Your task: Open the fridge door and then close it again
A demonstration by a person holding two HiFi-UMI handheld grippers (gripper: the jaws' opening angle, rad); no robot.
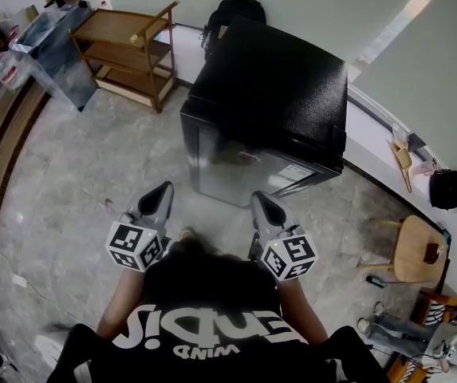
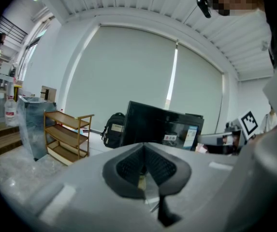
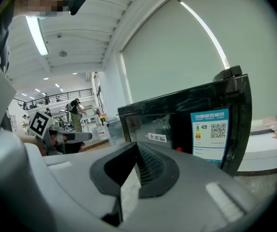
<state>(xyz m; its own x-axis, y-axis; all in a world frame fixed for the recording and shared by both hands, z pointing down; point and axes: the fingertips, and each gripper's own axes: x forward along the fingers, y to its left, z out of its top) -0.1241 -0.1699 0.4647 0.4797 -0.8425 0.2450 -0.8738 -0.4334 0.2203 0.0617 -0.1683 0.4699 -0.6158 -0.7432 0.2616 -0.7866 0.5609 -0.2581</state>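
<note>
While both are pressed together and empty, the left claw (image 1: 164,190) and right claw (image 1: 260,199) face the squat black glass-fronted fridge (image 1: 272,86) standing just ahead on the floor (image 1: 92,174); the right is nearer its closed door (image 1: 248,162).

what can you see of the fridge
The fridge is a small black cube with a speckled top and a reflective dark door bearing a blue energy label and a white sticker. Its door looks shut. It stands upright on the grey stone floor; the left gripper and right gripper hang short of it.
</note>
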